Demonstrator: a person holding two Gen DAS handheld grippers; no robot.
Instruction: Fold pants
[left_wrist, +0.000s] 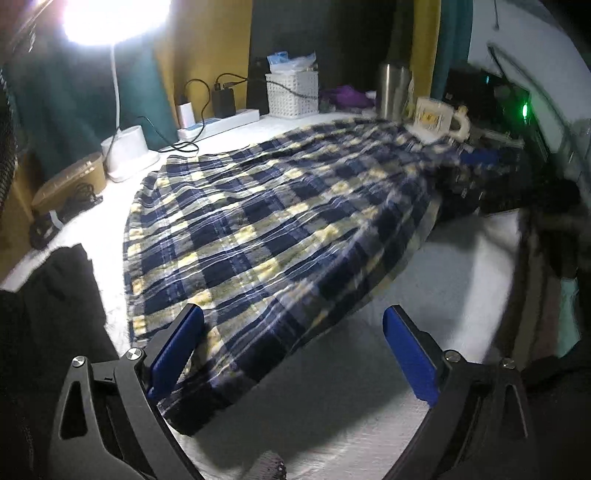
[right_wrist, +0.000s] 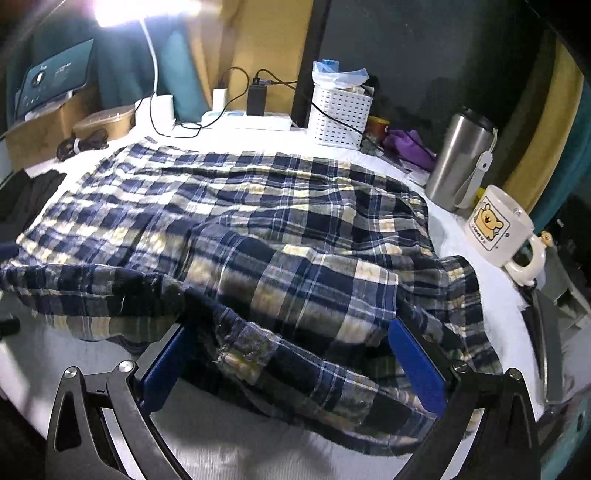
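Observation:
Blue, white and yellow plaid pants (left_wrist: 266, 221) lie spread across a white-covered table (left_wrist: 424, 295). My left gripper (left_wrist: 293, 328) is open, its blue pads wide apart; the left pad (left_wrist: 181, 347) is over the pants' near edge and the right pad is over bare table. In the right wrist view the same pants (right_wrist: 240, 229) fill the table, with a rumpled, folded-over part near me. My right gripper (right_wrist: 291, 343) is open, with its blue pads on either side of that bunched fabric (right_wrist: 295, 314).
At the table's back stand a white lamp base (left_wrist: 127, 151), a power strip with chargers (right_wrist: 247, 120), a white basket (right_wrist: 340, 110), a steel tumbler (right_wrist: 458, 158) and a bear mug (right_wrist: 498, 229). A brown container (left_wrist: 70, 181) and dark cloth (left_wrist: 48, 295) are at the left.

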